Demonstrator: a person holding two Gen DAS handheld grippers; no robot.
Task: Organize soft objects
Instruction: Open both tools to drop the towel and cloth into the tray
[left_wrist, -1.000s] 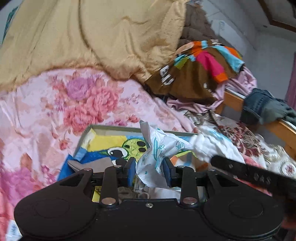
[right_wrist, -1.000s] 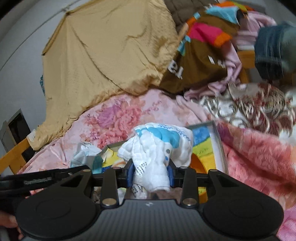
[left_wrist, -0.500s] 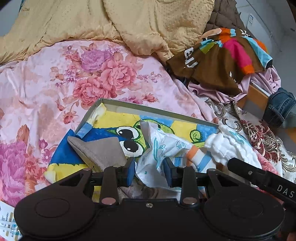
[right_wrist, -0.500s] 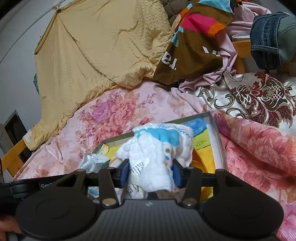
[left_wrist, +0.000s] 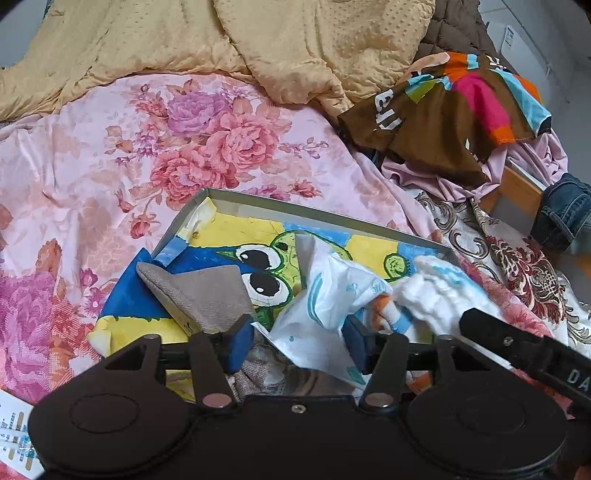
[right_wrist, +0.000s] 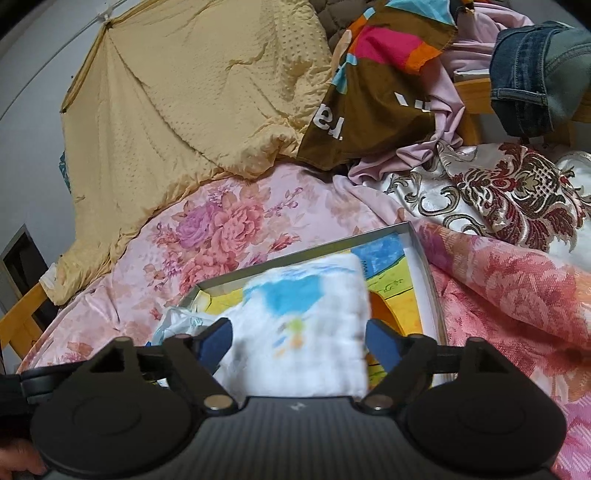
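Over frog-print box (left_wrist: 325, 218), left gripper (left_wrist: 297, 341) and right gripper (right_wrist: 299, 341) jaws just opened, cloths lying loose between, "DA" on right gripper's side.

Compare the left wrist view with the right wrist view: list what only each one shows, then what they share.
Only the left wrist view shows the folded grey cloth, the frog drawing on the box lining and the orange-striped item. Only the right wrist view shows the wooden bed rail and the grey wall. Both show the shallow box, the white cloth with blue print, the crinkled white wrapper, the yellow blanket, the floral sheet and the jeans.
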